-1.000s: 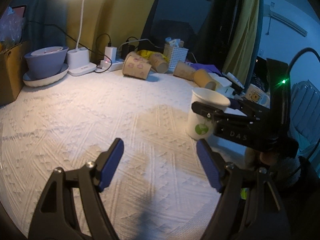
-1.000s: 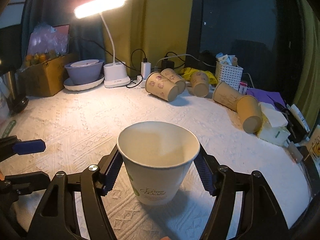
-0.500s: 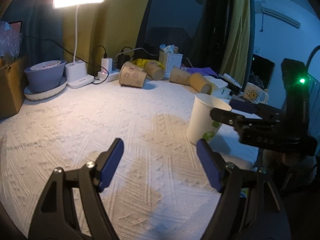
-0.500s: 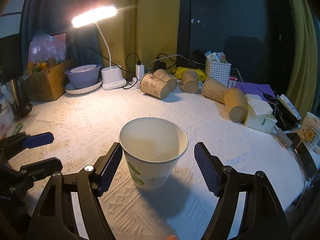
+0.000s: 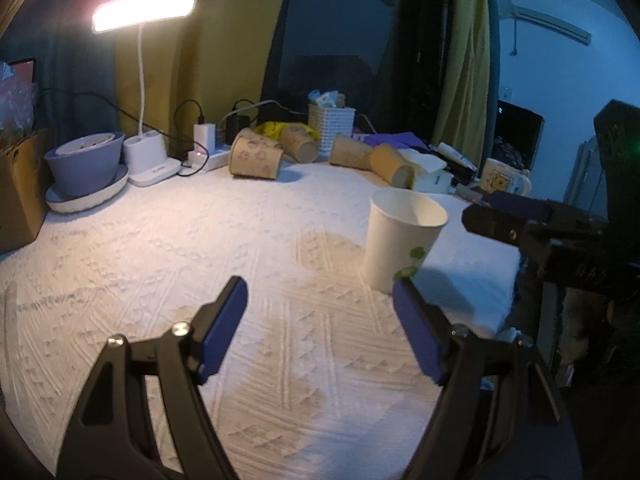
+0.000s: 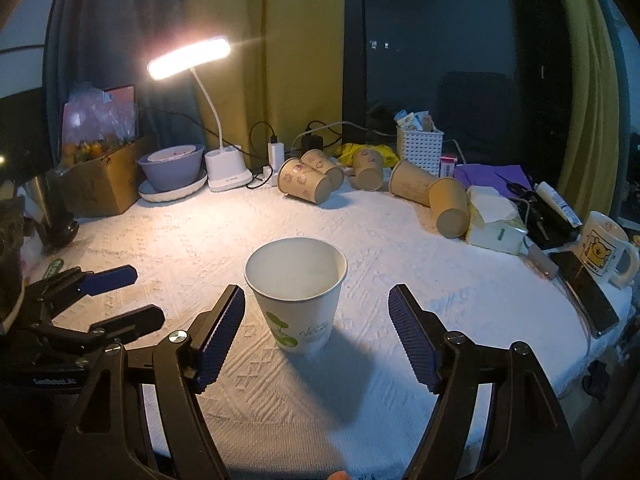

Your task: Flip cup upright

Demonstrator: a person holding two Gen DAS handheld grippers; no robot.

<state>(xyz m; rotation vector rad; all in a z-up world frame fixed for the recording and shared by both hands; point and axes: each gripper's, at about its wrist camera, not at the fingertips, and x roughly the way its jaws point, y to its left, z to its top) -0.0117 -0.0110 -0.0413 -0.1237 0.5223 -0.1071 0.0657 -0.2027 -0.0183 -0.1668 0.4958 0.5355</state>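
The white paper cup (image 6: 298, 294) stands upright, mouth up, on the white textured cloth (image 6: 400, 240), with a green leaf print low on its side. In the right wrist view it sits at about 12 o'clock from the right gripper (image 6: 316, 336), just ahead of the fingertips and clear of both; the jaws are spread wide, wider than the cup, and hold nothing. In the left wrist view the cup (image 5: 404, 240) is at about 1 o'clock from the left gripper (image 5: 320, 328), whose jaws are also spread wide with only bare cloth (image 5: 160, 240) between them. The right gripper (image 5: 516, 220) shows there at 3 o'clock, just beside the cup and apart from it.

Toward 12 o'clock, along the far edge of the cloth, several brown paper cups (image 6: 308, 180) lie on their sides. At 11 o'clock a lit desk lamp (image 6: 190, 58) rises from a white base, with a grey bowl (image 6: 170, 166) on a plate to its left. A white slotted basket (image 6: 420, 148) stands at 1 o'clock, and a bear-print mug (image 6: 604, 250) at 3 o'clock
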